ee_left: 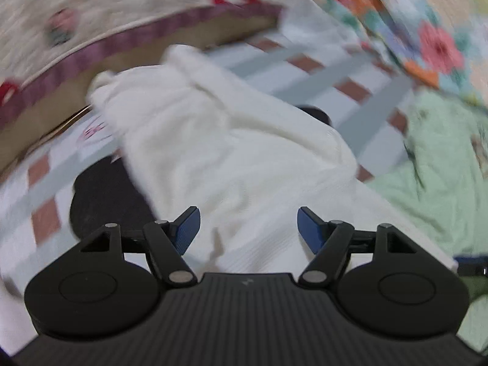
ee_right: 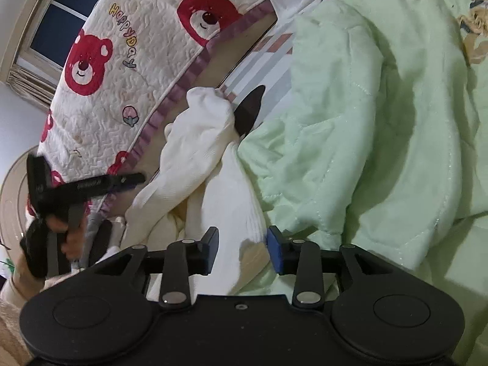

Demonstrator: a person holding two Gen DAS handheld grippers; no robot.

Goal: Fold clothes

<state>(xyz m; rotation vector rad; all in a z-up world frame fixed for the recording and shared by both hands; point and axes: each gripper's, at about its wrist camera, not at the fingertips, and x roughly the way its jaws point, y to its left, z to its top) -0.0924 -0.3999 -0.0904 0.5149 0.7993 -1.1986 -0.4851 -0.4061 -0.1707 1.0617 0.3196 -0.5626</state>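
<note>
A crumpled white garment [ee_left: 219,140] lies on the checked bed sheet [ee_left: 344,70], over a black garment [ee_left: 100,195]. My left gripper [ee_left: 248,228] hovers just above the white cloth, open, with nothing between its blue pads [ee_left: 187,231]. In the right wrist view the white garment [ee_right: 195,149] runs as a bunched strip down to my right gripper [ee_right: 243,248], whose fingers press on the cloth from both sides. A corner of the black garment [ee_right: 250,109] pokes out behind it. The left gripper [ee_right: 134,179] shows at the left, held by a hand [ee_right: 65,238].
A quilted cover with red bears [ee_right: 122,70] drapes along the left side. A light green quilt [ee_right: 381,122] is heaped on the right, close against the white garment. A floral blanket [ee_left: 427,30] lies at the far right. A window [ee_right: 58,15] is at the upper left.
</note>
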